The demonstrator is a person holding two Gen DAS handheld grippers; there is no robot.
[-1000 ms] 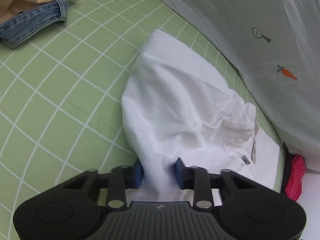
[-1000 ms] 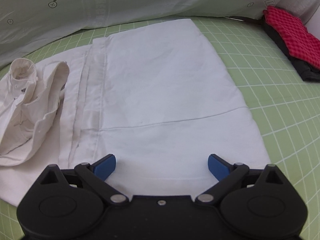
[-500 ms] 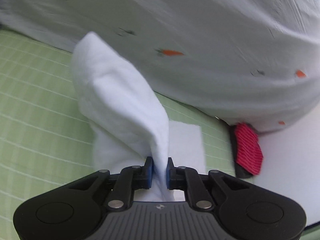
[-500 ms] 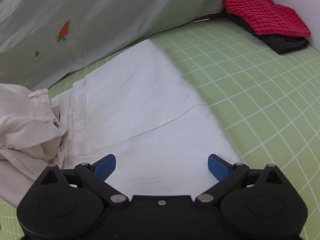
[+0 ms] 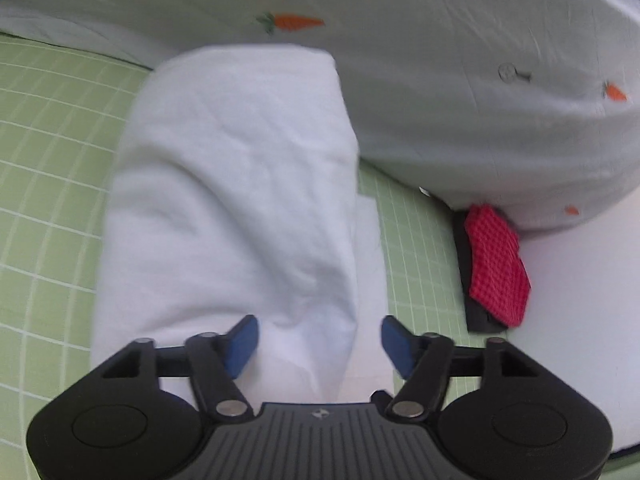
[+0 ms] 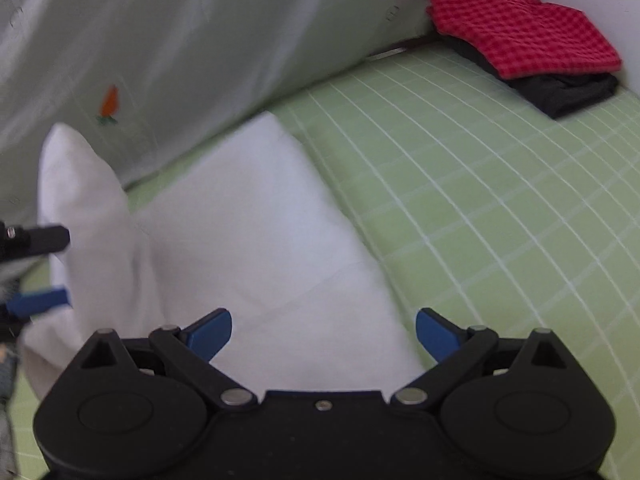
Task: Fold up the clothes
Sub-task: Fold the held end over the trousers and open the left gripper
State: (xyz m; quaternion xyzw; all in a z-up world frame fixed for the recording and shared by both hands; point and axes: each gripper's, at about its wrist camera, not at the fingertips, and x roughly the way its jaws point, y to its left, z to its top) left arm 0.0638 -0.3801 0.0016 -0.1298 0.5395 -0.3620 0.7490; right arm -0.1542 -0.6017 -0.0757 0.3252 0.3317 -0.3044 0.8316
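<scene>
Two hand-held grippers over the bed [image 6: 480, 184]: my left gripper [image 5: 318, 344] is opening, shirt [image 5: 236, 200] fold loose between its pads, right gripper [image 6: 324, 332] spread empty above it, so I'd guess the released flap slumps crooked or unfolds.

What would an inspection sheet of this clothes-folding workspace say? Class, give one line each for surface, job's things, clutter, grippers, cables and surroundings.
Surface: green sheet with a white grid.
Job's things: white garment lying on the sheet, one part folded over the flat layer.
Clutter: folded red checked cloth on a dark garment, far corner.
Grippers: left gripper jaws opening, white fabric between them, pads not pressing; right gripper open above the garment's flat part.
Cables: nothing seen.
Surroundings: pale carrot-print bedding behind; white wall beside.
</scene>
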